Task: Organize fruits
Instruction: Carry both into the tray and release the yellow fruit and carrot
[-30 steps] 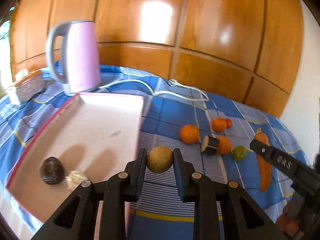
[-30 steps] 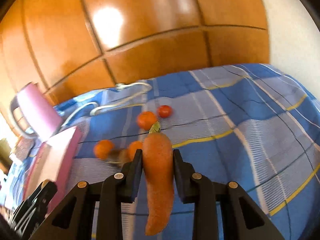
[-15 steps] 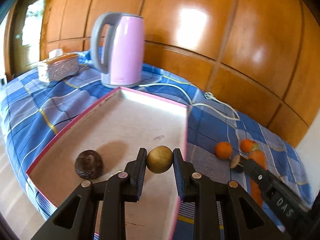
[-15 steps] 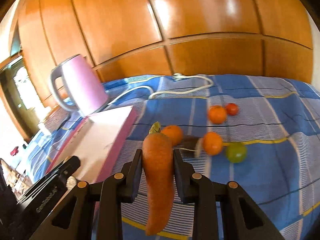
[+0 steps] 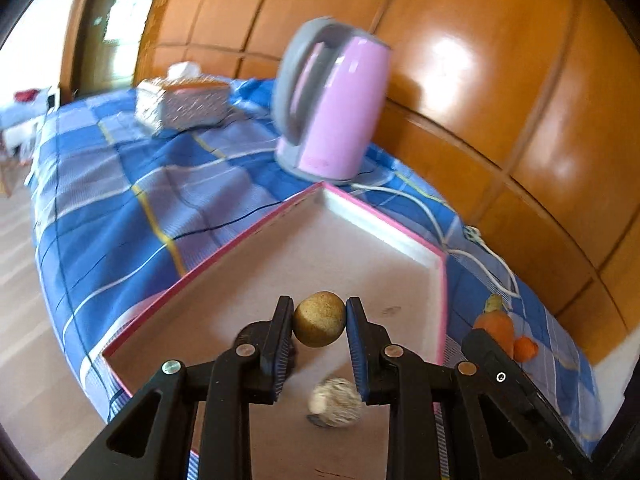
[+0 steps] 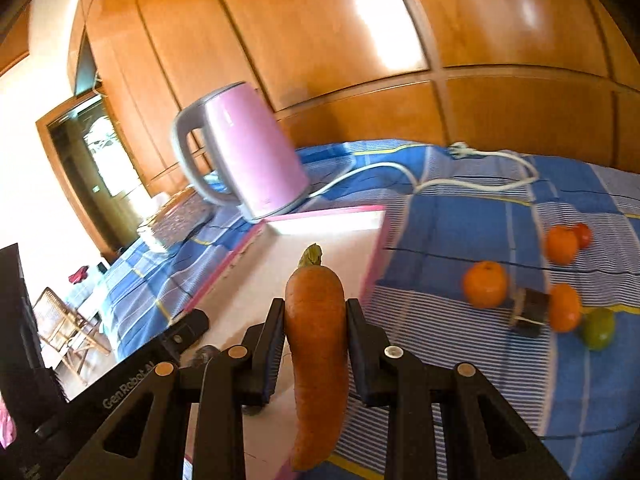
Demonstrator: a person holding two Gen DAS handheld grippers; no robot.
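Left gripper jaws clamped on round brown fruit over pink tray, right gripper jaws clamped on carrot at tray's near edge; lower both inside tray, clear of pale lump, before releasing.

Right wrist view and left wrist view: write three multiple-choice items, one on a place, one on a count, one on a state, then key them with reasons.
1. Where is the pink kettle?
A. on the blue checked cloth behind the pink-rimmed tray
B. inside the tray
C. on the floor

2. How many oranges lie on the cloth in the right wrist view?
A. one
B. three
C. five

3. What is the right tool doing?
A. open and empty
B. shut on the carrot
C. shut on a lime

Key: 1 A, the kettle stands just past the tray's far corner. 2 B, three oranges show right of the tray. 3 B, both pads press the carrot's sides.
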